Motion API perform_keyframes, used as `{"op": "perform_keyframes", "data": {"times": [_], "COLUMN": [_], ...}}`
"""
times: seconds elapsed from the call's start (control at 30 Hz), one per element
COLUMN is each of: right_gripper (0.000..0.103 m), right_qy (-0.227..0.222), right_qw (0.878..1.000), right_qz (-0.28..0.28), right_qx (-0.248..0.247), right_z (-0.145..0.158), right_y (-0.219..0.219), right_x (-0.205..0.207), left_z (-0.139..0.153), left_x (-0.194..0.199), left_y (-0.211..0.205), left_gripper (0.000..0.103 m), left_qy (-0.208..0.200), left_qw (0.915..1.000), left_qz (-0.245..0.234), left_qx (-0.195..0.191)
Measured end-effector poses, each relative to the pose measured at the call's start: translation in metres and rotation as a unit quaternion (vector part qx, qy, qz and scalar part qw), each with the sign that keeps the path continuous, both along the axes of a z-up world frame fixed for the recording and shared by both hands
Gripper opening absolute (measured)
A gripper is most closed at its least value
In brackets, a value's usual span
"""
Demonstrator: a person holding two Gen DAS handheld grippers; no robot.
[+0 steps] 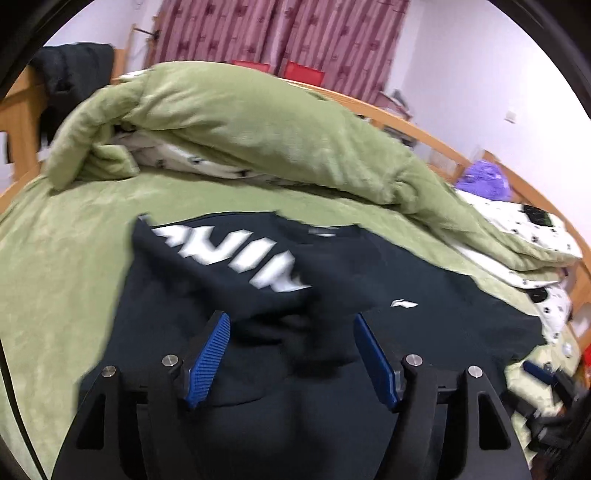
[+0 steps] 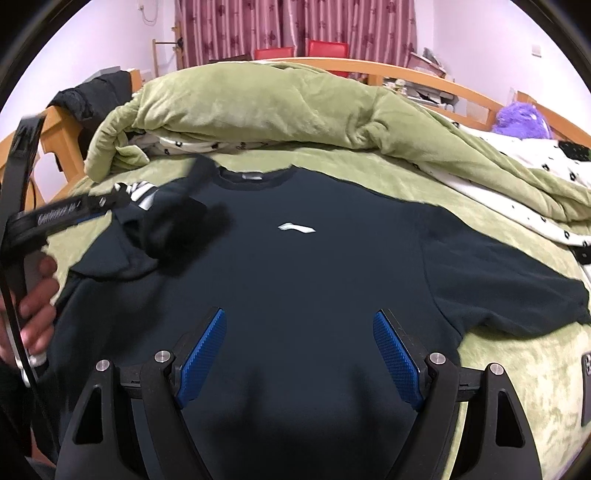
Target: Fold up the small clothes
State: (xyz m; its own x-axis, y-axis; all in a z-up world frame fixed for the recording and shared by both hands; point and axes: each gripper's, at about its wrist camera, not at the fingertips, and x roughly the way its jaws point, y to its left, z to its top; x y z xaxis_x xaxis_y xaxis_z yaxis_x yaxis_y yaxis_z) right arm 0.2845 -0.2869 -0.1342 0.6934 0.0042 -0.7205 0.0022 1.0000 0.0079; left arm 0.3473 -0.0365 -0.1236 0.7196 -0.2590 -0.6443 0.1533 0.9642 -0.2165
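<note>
Dark navy sweatshirt (image 2: 314, 280) lies front-up, spread on green blanket (image 2: 517, 369) covering the bed, collar away from the cameras, small white logo (image 2: 296, 228) on chest. Left-hand sleeve (image 1: 229, 266) folded inward over the chest, white block lettering (image 1: 236, 258) showing on it, blurred. Right-hand sleeve (image 2: 498, 280) still out flat to the side.

Left gripper (image 1: 291, 325) over the folded sleeve, blue pads (image 1: 208, 354) spread apart, nothing pinched between them, dark cloth below. In right wrist view it enters from the left edge, a hand (image 2: 35, 295) on its grip.

Right gripper (image 2: 299, 328) above the shirt's lower body, jaws wide apart, nothing between them.

Bunched green quilt (image 2: 258, 107) with white patterned lining heaped beyond the collar. Wooden bed frame (image 2: 406, 70) behind, striped maroon curtains (image 2: 295, 26), purple plush (image 2: 521, 114) far right.
</note>
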Motion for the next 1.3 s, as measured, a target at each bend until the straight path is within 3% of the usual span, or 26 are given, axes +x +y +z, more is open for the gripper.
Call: {"op": "perform_keyframes", "data": {"times": [0.17,0.33,0.5,0.67,0.9,0.93,0.97,1.0,1.1,1.3], "right_gripper": [0.081,0.081,0.081,0.081,0.081,0.078,0.063,0.041,0.012,0.008], "right_qy": [-0.014,0.001,0.006,0.015,0.060,0.062,0.059,0.054,0.008,-0.094], "right_qw": [1.000,0.999,0.997,0.992,0.988,0.986,0.984,0.984,0.989,0.989], "right_qz": [0.020,0.036,0.032,0.024,0.017,0.019,0.024,0.026,0.016,-0.039], "right_qx": [-0.007,0.015,0.068,0.126,0.144,0.152,0.165,0.166,0.145,0.103], "right_z": [0.003,-0.019,-0.036,-0.045,-0.081,-0.084,-0.086,-0.086,-0.070,-0.018], "right_y": [0.025,0.045,0.048,0.046,0.070,0.072,0.075,0.076,0.069,0.021], "right_x": [0.026,0.061,0.098,0.135,0.173,0.175,0.177,0.178,0.170,0.125], "left_z": [-0.019,-0.038,-0.061,-0.083,-0.085,-0.086,-0.087,-0.088,-0.089,-0.090], "left_x": [-0.007,-0.008,-0.004,-0.004,-0.005,-0.004,-0.003,-0.002,-0.001,-0.002], "left_y": [0.053,0.096,0.101,0.094,0.096,0.097,0.098,0.099,0.098,0.098], "left_gripper": [0.068,0.068,0.068,0.069,0.074,0.074,0.074,0.075,0.076,0.077], "left_qy": [0.016,0.033,0.035,0.045,0.039,0.043,0.045,0.047,0.052,0.054], "left_qw": [0.9975,0.9930,0.9918,0.9920,0.9939,0.9939,0.9939,0.9939,0.9933,0.9931], "left_qz": [0.061,0.106,0.103,0.094,0.085,0.085,0.086,0.086,0.089,0.091], "left_qx": [0.031,0.040,0.068,0.072,0.059,0.055,0.052,0.050,0.053,0.051]}}
